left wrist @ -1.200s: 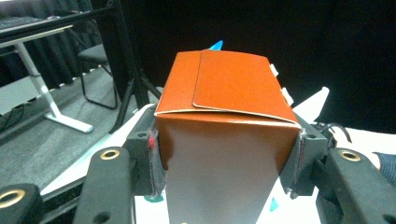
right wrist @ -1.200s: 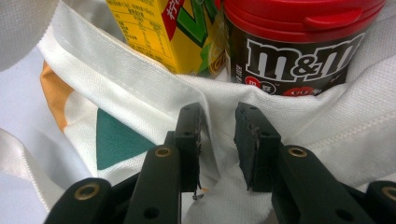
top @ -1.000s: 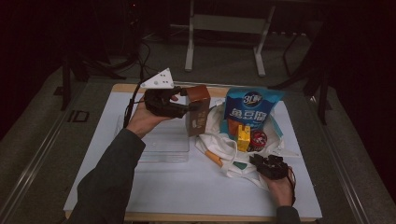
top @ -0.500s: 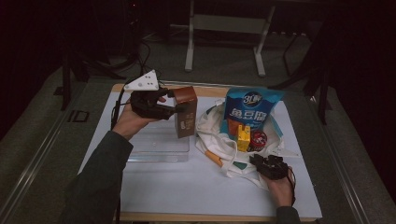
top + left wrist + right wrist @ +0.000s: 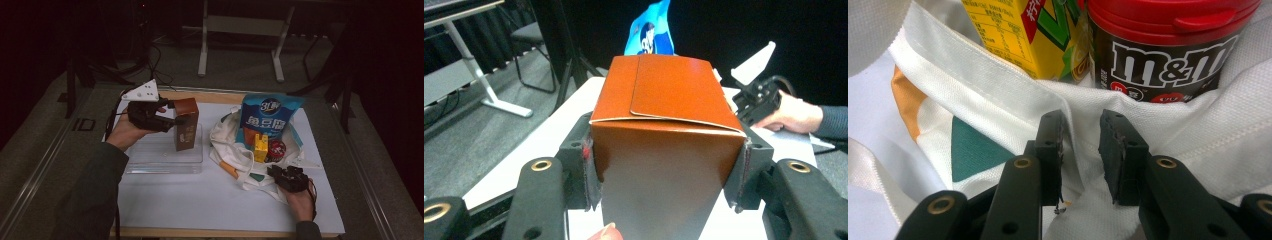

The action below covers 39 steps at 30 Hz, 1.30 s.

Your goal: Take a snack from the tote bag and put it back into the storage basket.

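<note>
The brown carton (image 5: 185,124) is clamped upright between the left gripper (image 5: 165,121) jaws, held over the clear tray (image 5: 165,157) on the left of the counter (image 5: 200,200). Over on the right, the right gripper (image 5: 280,175) has its 2 jaws pinching a fold of the white tote bag (image 5: 1168,125), right in front of the yellow juice box (image 5: 1023,35) and the M&M's jar (image 5: 1163,50). A blue snack bag (image 5: 270,117) stands up behind those.
</note>
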### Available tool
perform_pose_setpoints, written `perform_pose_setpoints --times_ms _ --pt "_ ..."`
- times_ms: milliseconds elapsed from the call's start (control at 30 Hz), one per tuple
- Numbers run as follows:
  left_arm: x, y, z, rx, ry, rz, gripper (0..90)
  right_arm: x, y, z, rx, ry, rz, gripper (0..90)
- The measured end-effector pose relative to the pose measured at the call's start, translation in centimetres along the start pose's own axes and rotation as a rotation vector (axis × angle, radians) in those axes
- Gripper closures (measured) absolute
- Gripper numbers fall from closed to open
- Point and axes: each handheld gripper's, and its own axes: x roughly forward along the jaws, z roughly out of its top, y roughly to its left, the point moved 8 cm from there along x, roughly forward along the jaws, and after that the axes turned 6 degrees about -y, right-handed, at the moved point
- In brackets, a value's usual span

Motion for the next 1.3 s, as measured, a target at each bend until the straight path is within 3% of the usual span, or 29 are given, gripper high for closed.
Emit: perform_pose_setpoints --times_ms 767,1067,1300 --pt "-2.3 0.3 -3.5 0.060 0.164 0.006 43.0 0.0 0.0 0.0 0.002 0.001 0.002 71.0" --pt "-2.7 0.1 -4.5 0.085 0.220 0.000 43.0 0.0 0.0 0.0 0.002 0.001 0.002 71.0" --pt "-2.6 0.4 -6.0 0.082 0.272 0.005 43.0 0.0 0.0 0.0 0.001 0.001 0.001 71.0"
